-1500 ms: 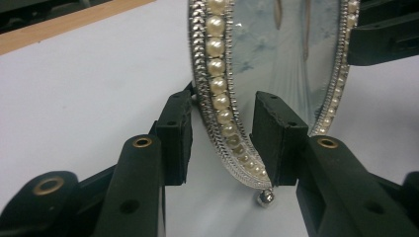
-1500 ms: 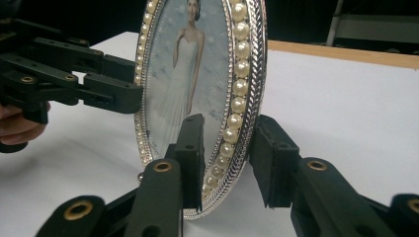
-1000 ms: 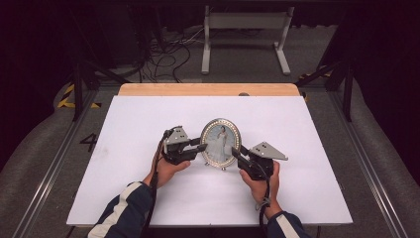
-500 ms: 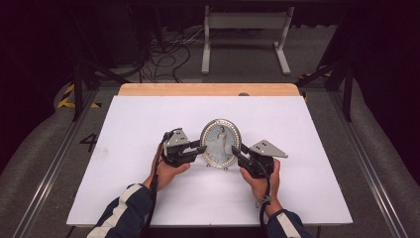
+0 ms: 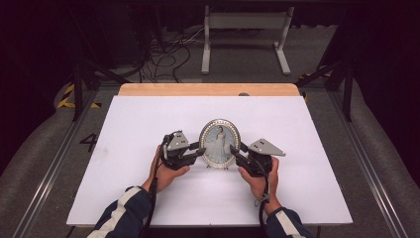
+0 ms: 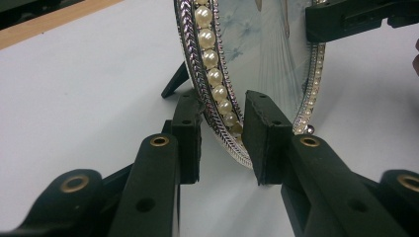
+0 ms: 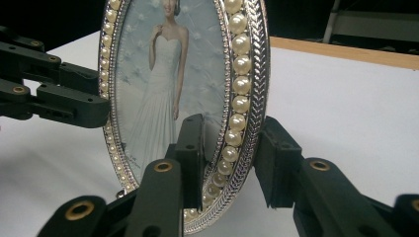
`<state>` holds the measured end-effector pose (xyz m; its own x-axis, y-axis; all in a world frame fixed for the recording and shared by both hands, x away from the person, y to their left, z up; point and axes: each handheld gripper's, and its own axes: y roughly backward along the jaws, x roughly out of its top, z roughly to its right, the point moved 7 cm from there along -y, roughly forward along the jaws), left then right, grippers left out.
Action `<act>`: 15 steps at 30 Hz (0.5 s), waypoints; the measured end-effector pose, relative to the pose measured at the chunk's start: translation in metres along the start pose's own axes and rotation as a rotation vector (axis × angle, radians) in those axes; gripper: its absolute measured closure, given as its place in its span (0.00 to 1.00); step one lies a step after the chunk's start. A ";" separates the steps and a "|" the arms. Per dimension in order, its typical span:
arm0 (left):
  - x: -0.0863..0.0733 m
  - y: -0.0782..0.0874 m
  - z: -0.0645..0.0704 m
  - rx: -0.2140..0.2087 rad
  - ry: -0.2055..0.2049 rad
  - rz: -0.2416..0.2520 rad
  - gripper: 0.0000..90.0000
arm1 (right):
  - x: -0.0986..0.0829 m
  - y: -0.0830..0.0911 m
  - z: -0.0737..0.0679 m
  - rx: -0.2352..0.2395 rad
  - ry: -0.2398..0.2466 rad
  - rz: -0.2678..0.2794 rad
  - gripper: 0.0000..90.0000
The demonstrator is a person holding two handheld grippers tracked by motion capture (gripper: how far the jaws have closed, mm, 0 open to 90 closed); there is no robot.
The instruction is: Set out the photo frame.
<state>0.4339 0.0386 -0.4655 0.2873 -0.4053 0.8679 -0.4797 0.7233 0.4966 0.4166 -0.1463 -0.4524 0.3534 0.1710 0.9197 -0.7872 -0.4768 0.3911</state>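
Observation:
An oval picture frame (image 5: 220,142) with a pearl-studded silver rim stands upright at the middle of the white table (image 5: 143,124). It holds a picture of a figure in a white gown. My left gripper (image 5: 202,150) is shut on its left rim, low down, one pad behind and one in front. In the left gripper view the pearl rim (image 6: 212,74) runs up between the pads of the left gripper (image 6: 222,129), and the frame's black stand leg (image 6: 175,81) shows behind. My right gripper (image 5: 233,148) is shut on the opposite rim. In the right gripper view, the right gripper (image 7: 230,153) grips the frame (image 7: 163,98) there.
A wooden strip (image 5: 208,89) borders the table's far edge. Beyond it on the dark floor lie cables (image 5: 168,54) and a white metal stand (image 5: 245,29). Rails run along both sides of the table.

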 end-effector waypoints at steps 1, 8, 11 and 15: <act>0.000 0.000 0.000 0.002 -0.003 -0.002 0.77 | 0.000 -0.001 0.000 -0.003 0.009 -0.002 0.73; 0.001 -0.001 0.001 0.021 -0.021 -0.004 0.76 | -0.002 -0.001 -0.002 -0.017 0.042 -0.011 0.70; 0.000 -0.001 0.001 0.025 -0.027 -0.007 0.76 | -0.002 -0.002 -0.002 -0.017 0.054 -0.018 0.69; 0.000 -0.001 0.001 0.025 -0.033 -0.008 0.76 | -0.003 -0.002 -0.002 -0.013 0.068 -0.023 0.69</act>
<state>0.4335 0.0374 -0.4657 0.2637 -0.4296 0.8637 -0.4984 0.7060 0.5033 0.4164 -0.1442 -0.4556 0.3365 0.2403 0.9105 -0.7858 -0.4612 0.4121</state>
